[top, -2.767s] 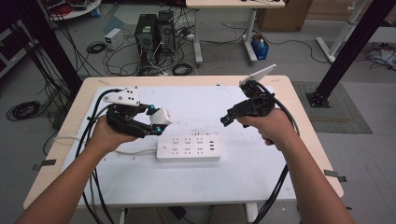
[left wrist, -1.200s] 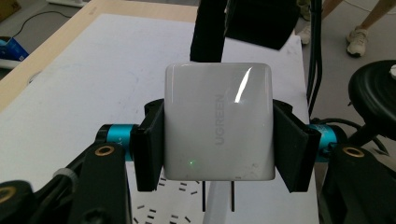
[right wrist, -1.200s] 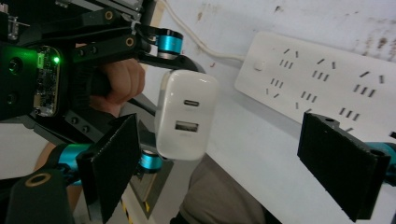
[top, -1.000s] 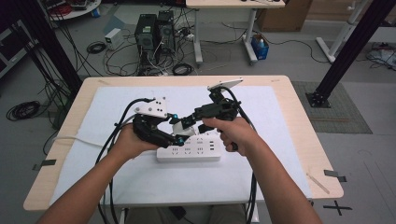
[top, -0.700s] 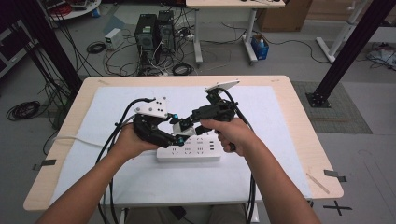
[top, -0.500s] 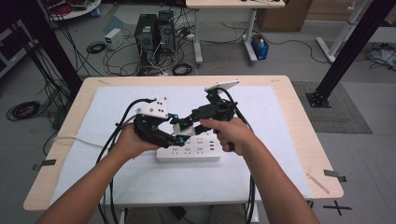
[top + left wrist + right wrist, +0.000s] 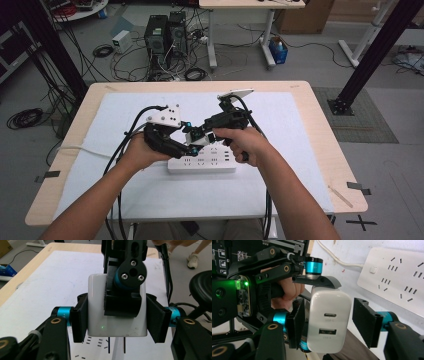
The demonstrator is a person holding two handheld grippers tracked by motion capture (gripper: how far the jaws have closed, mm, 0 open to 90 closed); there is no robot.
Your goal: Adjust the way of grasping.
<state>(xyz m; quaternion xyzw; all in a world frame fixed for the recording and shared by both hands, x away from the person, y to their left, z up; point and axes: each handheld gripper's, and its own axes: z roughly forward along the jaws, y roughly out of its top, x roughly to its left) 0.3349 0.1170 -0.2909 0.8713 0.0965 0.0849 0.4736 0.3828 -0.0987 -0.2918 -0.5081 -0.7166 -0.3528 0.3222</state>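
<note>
White charger (image 7: 116,312) sits clamped between the pads of the left gripper (image 7: 117,317), held above the table (image 7: 310,107) over the power strip (image 7: 202,164). Its two prongs point down at six o'clock in the left gripper view, their tips cut off by the frame's lower edge. Much of its upper face there is hidden behind a jaw of the right gripper (image 7: 332,322).

In the right gripper view that gripper's jaws stand on either side of the charger and have just been closing. The pad at nine o'clock lies against the charger's side, or very nearly; the pad at three o'clock stands apart from it, with a gap showing. The charger's port face looks at the camera. One left pad presses its top at twelve o'clock; the other is hidden under it.

From the high view both grippers meet tip to tip just above the strip's back edge, and the charger between them is too small to make out. The strip's sockets lie at two o'clock in the right gripper view, its far end cut off.
</note>
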